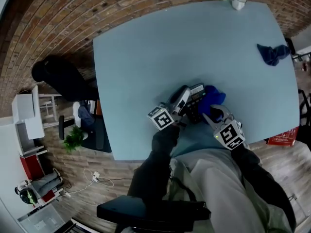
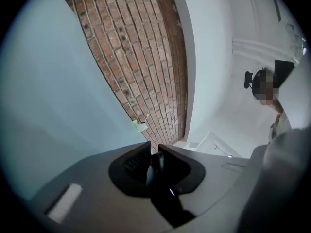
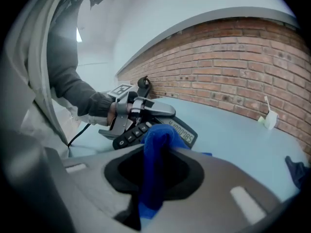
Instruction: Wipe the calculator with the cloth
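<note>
Clamping calculator (image 3: 182, 134), left claw (image 2: 154, 165) | cloth (image 3: 158, 144) pinched, right claw (image 3: 156, 171) | near table (image 1: 146, 72) edge (bare top beyond)

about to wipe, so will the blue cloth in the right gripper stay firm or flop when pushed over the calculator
Probably floppy: the blue cloth bunches and folds in the right gripper, so it should drape, not push stiffly. Soft fabric likely drags, not slips, on the calculator the left gripper clamps.

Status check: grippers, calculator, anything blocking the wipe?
Left gripper shut on calculator. Right gripper shut on blue cloth, right beside the calculator; contact unclear. Spare cloth and cup far off, nothing blocking.
</note>
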Tool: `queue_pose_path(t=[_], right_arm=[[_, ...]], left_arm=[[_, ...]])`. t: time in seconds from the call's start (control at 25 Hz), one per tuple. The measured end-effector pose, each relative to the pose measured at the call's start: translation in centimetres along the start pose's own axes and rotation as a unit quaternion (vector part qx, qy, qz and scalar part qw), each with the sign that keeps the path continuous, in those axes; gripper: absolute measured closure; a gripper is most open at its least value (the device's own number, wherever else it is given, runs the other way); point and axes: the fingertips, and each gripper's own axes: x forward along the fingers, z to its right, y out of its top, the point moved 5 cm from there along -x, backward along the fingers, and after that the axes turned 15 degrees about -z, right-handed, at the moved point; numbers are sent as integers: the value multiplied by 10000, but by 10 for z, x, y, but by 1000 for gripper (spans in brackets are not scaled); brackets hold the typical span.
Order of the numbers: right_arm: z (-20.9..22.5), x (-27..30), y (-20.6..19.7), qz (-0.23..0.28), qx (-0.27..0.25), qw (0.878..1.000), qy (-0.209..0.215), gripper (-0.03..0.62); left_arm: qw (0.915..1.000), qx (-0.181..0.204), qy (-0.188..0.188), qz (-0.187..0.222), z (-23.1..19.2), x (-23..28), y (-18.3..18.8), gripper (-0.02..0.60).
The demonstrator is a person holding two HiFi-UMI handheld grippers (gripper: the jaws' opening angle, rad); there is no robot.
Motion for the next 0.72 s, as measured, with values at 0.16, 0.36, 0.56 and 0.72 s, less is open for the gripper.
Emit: queue_pose_path(t=[0.16, 0.36, 0.56, 0.72], right_arm=[[-6, 0, 23, 44, -499, 9986, 148, 514], [-32, -18, 50, 263, -1137, 9903, 750, 514], [-40, -51, 49, 94, -1598, 9848, 671, 516], [-28, -50, 66, 37, -1502, 9862, 691, 516]], left_arm=[[9997, -86, 58, 214, 9, 2, -2, 549], [9879, -1073, 283, 1084, 0, -6, 0, 549], [9662, -1590, 539, 1957, 7, -23, 10, 548], [9775, -1053, 351, 1792, 35, -16, 13, 548]])
